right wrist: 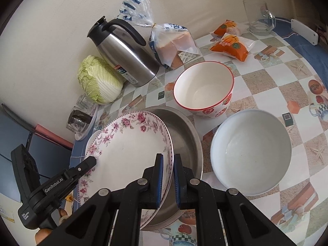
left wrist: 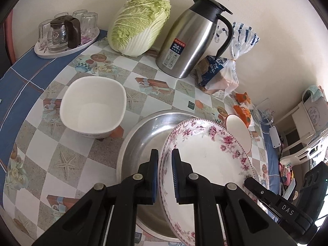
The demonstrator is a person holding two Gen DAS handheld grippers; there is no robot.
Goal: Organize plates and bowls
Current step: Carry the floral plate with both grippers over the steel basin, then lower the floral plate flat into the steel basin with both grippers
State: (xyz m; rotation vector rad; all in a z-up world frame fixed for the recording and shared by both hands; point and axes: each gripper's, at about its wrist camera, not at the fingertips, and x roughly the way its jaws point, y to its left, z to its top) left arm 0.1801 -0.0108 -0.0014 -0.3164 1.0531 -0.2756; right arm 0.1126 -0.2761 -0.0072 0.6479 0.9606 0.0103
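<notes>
A white plate with pink flowers (left wrist: 209,160) (right wrist: 127,155) hangs tilted over a round metal pan (left wrist: 147,137) (right wrist: 184,135). Both grippers hold it. My left gripper (left wrist: 165,153) is shut on the plate's left rim, and its tip (right wrist: 92,161) shows in the right wrist view. My right gripper (right wrist: 168,157) is shut on the opposite rim, with its tip (left wrist: 249,181) showing in the left wrist view. A square white bowl (left wrist: 92,106) stands left of the pan. A red-rimmed bowl (right wrist: 203,88) and a pale round bowl (right wrist: 250,151) stand on the pan's right.
Along the wall stand a cabbage (left wrist: 139,24), a steel jug (left wrist: 194,41), a bread bag (left wrist: 219,75) and a tray of glasses (left wrist: 65,32). Orange snack packs (right wrist: 229,43) and a glass mug (right wrist: 258,18) lie further right. The tablecloth's blue border (left wrist: 22,78) marks the table's edge.
</notes>
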